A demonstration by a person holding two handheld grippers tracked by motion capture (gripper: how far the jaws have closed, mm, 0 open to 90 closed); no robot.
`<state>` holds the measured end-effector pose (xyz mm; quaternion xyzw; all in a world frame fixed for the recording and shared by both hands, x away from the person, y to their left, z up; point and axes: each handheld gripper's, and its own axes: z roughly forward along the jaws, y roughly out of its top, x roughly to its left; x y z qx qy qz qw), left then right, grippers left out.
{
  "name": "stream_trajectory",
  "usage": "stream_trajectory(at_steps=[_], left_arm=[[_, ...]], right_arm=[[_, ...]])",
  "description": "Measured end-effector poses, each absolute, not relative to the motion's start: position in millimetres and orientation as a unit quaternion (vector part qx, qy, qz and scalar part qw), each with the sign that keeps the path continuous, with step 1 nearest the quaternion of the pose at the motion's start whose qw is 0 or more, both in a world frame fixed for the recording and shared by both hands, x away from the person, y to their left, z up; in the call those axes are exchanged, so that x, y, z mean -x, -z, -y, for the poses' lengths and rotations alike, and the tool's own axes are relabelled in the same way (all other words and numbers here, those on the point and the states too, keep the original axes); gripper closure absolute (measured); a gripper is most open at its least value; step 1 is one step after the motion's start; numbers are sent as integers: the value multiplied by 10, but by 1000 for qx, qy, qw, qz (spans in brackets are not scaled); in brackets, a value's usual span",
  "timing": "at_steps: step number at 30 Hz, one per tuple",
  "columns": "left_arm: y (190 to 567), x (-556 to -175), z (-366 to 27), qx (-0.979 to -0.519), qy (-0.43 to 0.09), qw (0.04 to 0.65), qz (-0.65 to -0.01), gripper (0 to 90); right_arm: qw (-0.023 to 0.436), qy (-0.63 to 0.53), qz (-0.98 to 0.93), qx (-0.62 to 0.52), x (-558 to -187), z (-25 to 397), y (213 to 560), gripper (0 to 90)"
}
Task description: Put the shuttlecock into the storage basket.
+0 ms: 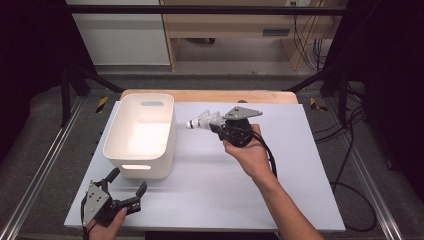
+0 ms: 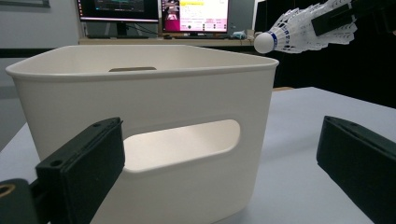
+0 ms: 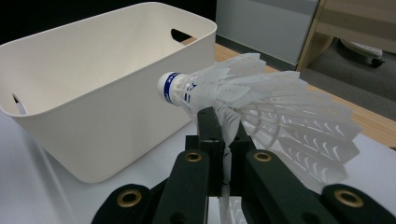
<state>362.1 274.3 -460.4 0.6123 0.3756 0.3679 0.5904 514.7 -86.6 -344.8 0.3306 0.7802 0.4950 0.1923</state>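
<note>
the right gripper (image 1: 216, 121), raised beside the white bin (image 1: 141, 134), pinches a white shuttlecock (image 1: 202, 121) by its thin feathers, cork toward the bin, so it could slip and drop short onto the table, while the left gripper (image 1: 127, 183) rests wide open.

The left gripper (image 1: 128, 187) is black, with two flat, squared fingers (image 2: 84, 163) that have small screw holes in their sides, and a grey three-cornered plate dotted with screws on top. The right gripper (image 1: 216, 121) has the same black body and grey plate, and a black cable trails from it along the forearm. In the right gripper view its linkage arms carry brass-coloured ringed pivots near the base. Both forearms are bare, with no sleeves.
</note>
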Motion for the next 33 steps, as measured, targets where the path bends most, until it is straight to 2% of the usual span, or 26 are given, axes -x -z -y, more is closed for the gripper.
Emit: stream_trajectory(at_steps=[15,33], left_arm=[[4602,-3626,-2733,-614,-367,591,-374,12],[4603,-3631,-2718,-615,-367,590,-371,12]], right_arm=[[199,-495,-785,-314,-5257,721,3208,896],[194,-503,-788,-297,-5291,559,3139,896]])
